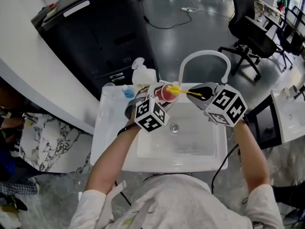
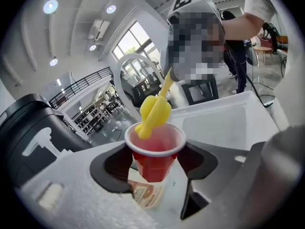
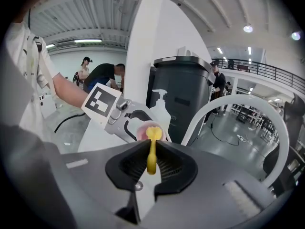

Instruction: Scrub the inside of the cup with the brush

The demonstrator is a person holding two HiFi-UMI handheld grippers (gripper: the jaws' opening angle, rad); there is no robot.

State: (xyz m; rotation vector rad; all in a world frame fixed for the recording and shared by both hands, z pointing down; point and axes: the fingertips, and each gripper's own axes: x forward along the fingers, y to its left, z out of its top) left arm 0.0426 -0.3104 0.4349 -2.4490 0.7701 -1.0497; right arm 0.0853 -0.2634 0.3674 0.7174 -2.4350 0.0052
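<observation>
From above, left claw (image 2: 155, 165) clamps red cup (image 1: 166, 93), mouth facing 3 o'clock; right claw (image 3: 151, 157) clamps yellow brush (image 1: 185, 92), head pointing 9 o'clock into it, over white sink (image 1: 200, 152), chairs (image 1: 251, 36) beyond.

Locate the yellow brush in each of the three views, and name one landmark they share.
Head view: the brush lies upper centre, between the red cup and the right gripper.
Left gripper view: brush at centre, its head at the cup's rim.
Right gripper view: brush at centre, its handle clamped between the jaws.
Shared landmark: the white arched faucet.
</observation>
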